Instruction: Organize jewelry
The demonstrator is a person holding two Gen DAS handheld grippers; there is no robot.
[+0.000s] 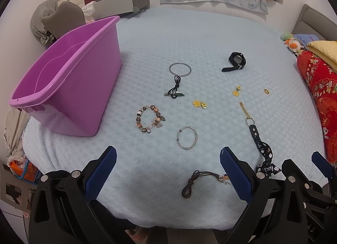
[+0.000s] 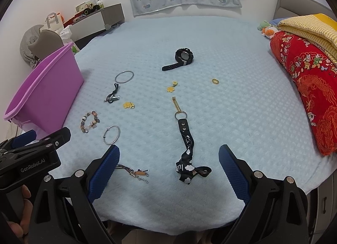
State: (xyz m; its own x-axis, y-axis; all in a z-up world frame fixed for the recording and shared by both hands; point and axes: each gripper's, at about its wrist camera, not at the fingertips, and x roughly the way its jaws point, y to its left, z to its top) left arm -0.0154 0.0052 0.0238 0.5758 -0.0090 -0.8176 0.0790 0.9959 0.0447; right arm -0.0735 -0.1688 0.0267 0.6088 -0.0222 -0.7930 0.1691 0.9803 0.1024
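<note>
Jewelry lies spread on a light blue blanket point(image 1: 147, 37). A purple bin point(image 1: 69, 75) stands at the left, with nothing visible inside. A beaded bracelet point(image 1: 150, 121), two silver bangles point(image 1: 180, 69) point(image 1: 188, 137), a black watch point(image 1: 235, 61), yellow flower earrings point(image 1: 199, 104), a gold ring point(image 2: 215, 81) and a black lanyard with a key point(image 2: 185, 138) lie apart. A brown cord bracelet point(image 1: 195, 183) rests between the fingers of my open left gripper point(image 1: 168, 166). My right gripper point(image 2: 169, 166) is open above the lanyard's end, holding nothing.
A red patterned quilt point(image 2: 305, 80) and yellow folded blanket point(image 2: 305, 27) lie along the right edge. Small plush toys point(image 2: 267, 29) sit at the far right corner. A grey nightstand point(image 1: 118, 2) and bags stand beyond the bin. A hand point(image 2: 23, 206) holds the left gripper.
</note>
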